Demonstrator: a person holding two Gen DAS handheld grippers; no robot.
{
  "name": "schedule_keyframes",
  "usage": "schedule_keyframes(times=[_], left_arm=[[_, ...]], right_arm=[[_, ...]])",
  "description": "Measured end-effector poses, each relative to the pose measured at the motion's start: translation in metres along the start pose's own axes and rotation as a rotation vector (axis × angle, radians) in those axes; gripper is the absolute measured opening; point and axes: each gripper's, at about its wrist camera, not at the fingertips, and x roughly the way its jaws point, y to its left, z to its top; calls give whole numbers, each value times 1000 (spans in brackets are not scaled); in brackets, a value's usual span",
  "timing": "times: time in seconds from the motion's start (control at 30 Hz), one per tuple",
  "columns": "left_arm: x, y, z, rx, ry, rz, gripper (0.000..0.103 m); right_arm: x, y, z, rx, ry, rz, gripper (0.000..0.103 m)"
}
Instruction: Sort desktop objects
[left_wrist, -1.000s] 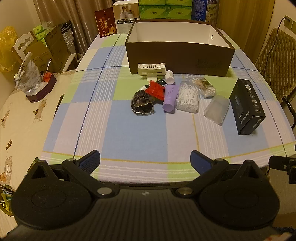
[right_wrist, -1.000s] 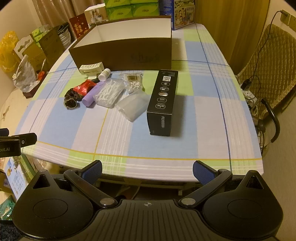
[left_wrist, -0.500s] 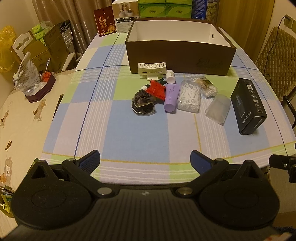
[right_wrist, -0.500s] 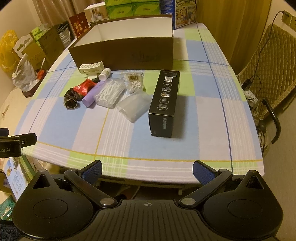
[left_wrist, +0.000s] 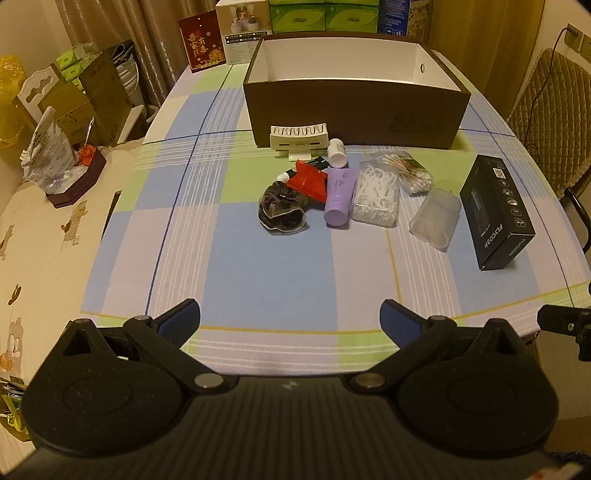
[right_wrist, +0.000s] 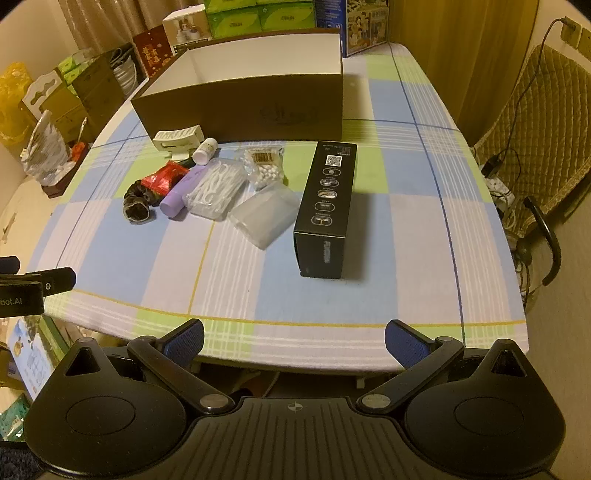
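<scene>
Black shaver box (right_wrist: 327, 210) lay ahead of the right gripper's (right_wrist: 294, 341) released, empty fingers; a corner grasp risked it twisting free.

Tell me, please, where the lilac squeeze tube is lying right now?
In the left wrist view the lilac squeeze tube lies mid-table, between the red foil packet and the clear box of white floss picks.

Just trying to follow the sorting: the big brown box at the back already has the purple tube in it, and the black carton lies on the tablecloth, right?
Not quite. The purple tube is not in the brown box; it lies on the tablecloth among the small items in front of the box, as the left wrist view shows. The black carton does lie on the tablecloth.
</scene>
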Motion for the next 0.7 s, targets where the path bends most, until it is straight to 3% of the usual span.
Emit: schedule_keyframes(times=[0.43, 0.7], left_arm=[[15, 6, 12, 4, -4, 10, 102], [30, 22, 25, 2, -39, -3, 102]], right_arm=[[12, -5, 16, 29, -30, -20, 101], [23, -9, 30, 44, -115, -1, 101]])
